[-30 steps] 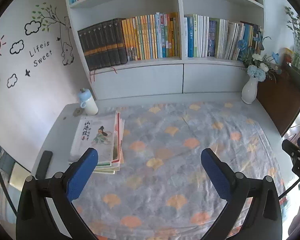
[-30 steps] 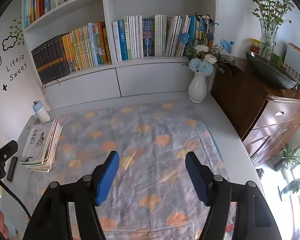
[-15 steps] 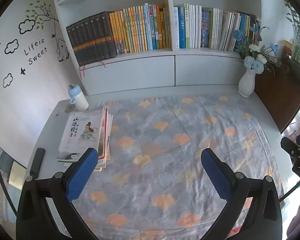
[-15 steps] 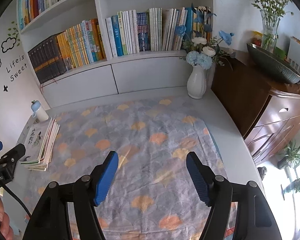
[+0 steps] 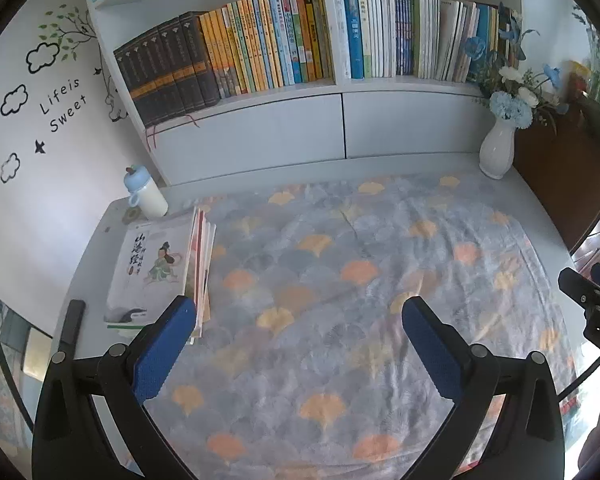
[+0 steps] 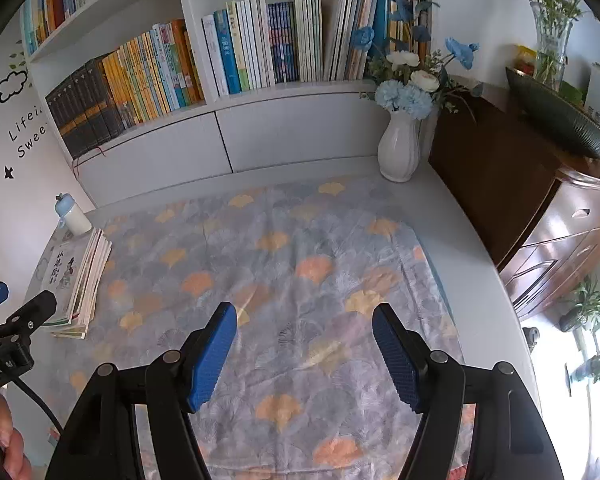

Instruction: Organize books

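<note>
Both grippers are held above a counter [image 5: 236,184] covered by a grey cloth [image 5: 360,280] patterned with orange leaves. The left gripper [image 5: 300,316] is seen with its jaws spread wide and nothing between them; its left blue pad overlaps, in the picture, the near corner of a stack of books [image 5: 160,268], though whether it touches the stack cannot be told. The right gripper [image 6: 304,324] is likewise released, jaws apart over bare cloth, with nothing grasped.

The stack of books is laid flat at the left edge of the counter, partly on the cloth, with an illustrated white cover on top showing a figure and dark lettering. Just behind the stack a small white bottle [image 5: 146,196] with a blue cap is stood upright. A dark flat object [image 5: 72,322] is laid on the bare counter to the left of the stack.

Along the back wall a white bookshelf [image 5: 340,92] is filled with upright books: dark volumes at the left, yellow spines beside them, white and blue ones in the right compartment. At the back right corner of the counter a white vase [image 6: 399,148] with blue and white flowers is placed, just beside a dark wooden cabinet [image 6: 540,208]. In the right wrist view the left gripper's finger [image 6: 32,308] is visible at the left edge, near the stack
</note>
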